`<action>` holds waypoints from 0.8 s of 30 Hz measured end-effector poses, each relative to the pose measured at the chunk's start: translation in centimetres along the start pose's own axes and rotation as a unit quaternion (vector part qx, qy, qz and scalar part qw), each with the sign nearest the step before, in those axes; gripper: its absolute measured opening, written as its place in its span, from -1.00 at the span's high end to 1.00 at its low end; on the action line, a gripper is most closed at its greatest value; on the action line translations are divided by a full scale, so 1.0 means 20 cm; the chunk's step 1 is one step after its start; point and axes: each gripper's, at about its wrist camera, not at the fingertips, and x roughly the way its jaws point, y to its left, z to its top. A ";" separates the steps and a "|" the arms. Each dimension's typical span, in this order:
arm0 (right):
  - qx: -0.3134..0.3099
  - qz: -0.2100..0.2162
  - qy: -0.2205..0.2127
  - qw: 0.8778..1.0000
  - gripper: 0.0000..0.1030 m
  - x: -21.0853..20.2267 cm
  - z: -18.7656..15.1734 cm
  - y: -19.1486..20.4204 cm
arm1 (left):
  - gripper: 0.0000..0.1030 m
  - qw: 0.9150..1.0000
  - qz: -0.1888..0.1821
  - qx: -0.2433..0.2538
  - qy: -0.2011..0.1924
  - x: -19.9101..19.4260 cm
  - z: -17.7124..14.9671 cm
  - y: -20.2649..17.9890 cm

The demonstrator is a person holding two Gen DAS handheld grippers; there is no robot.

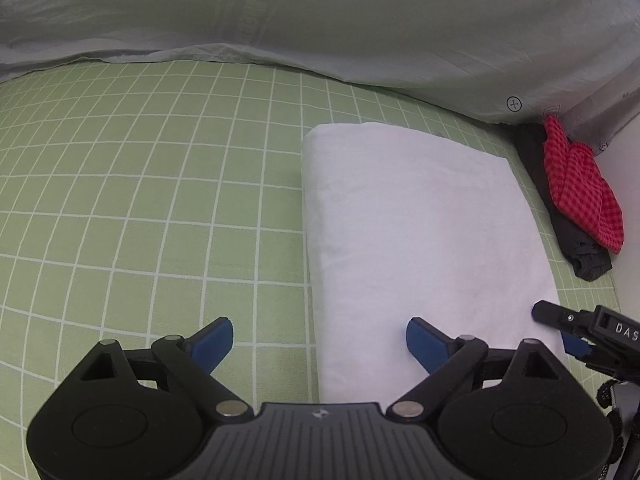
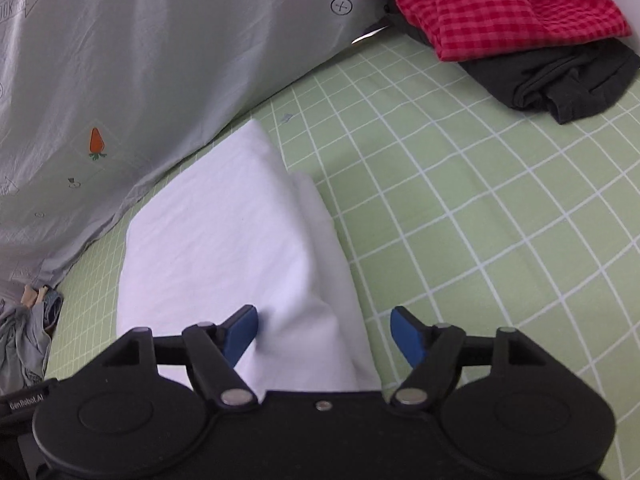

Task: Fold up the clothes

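Folded white garment [image 2: 224, 232] under the open right tool [image 2: 324, 330] — near corner between its fingers

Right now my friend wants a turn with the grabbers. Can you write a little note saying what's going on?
Left gripper: open, holding nothing, above the near left edge of the white cloth.
Right gripper: open, holding nothing, its jaws astride the cloth's near right edge.
The white cloth lies folded into a neat rectangle on the green checked sheet.
A red checked garment sits bunched on a dark garment in the far right corner, both unfolded.
Some greyish clothes lie in a heap at the left edge of the right wrist view.
Done: white cloth looks folded. Left: probably the red and dark garments next.
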 end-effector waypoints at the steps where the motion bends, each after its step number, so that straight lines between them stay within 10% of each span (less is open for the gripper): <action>1: 0.005 0.006 0.007 1.000 -0.45 0.02 -0.01 -0.01 | -0.82 1.000 -0.003 -0.002 -0.001 0.00 0.00 0.00; 12: 0.026 0.054 0.040 0.997 -0.57 0.17 -0.02 -0.02 | -0.81 0.985 -0.124 -0.110 0.041 0.13 -0.03 0.08; 18: 0.013 0.066 0.027 0.997 0.50 0.10 -0.04 0.04 | -0.04 0.980 -0.155 -0.118 0.037 0.13 -0.05 0.06; 24: 0.007 0.056 -0.025 0.998 0.77 -0.12 -0.08 0.12 | 0.26 0.981 -0.179 -0.078 0.008 -0.01 -0.01 -0.04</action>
